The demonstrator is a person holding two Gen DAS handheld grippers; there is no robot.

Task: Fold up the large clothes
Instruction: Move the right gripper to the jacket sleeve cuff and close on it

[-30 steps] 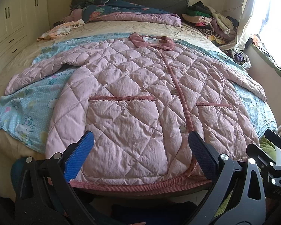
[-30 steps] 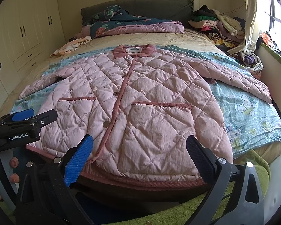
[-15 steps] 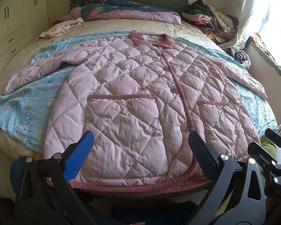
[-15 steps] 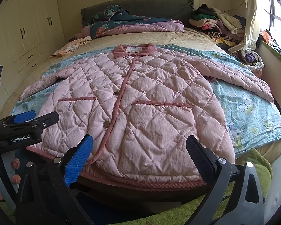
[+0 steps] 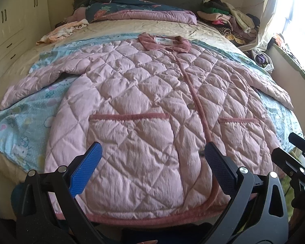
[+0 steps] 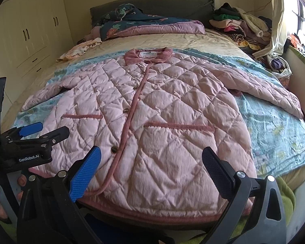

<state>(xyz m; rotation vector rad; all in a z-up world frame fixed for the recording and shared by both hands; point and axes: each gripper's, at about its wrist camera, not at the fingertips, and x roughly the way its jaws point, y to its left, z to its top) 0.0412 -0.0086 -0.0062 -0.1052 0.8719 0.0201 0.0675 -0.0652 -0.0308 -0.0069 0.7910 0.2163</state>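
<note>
A bed point(image 5: 20, 65) carries a cartoon-print blue sheet point(image 5: 20, 126); on it a pink quilted jacket point(image 5: 144, 105) lies flat, front up, buttoned, sleeves spread — hem at the near edge; left gripper point(image 5: 150, 162) and right gripper point(image 6: 150, 162) hover above the hem, jaws spread wide, holding nothing.
</note>
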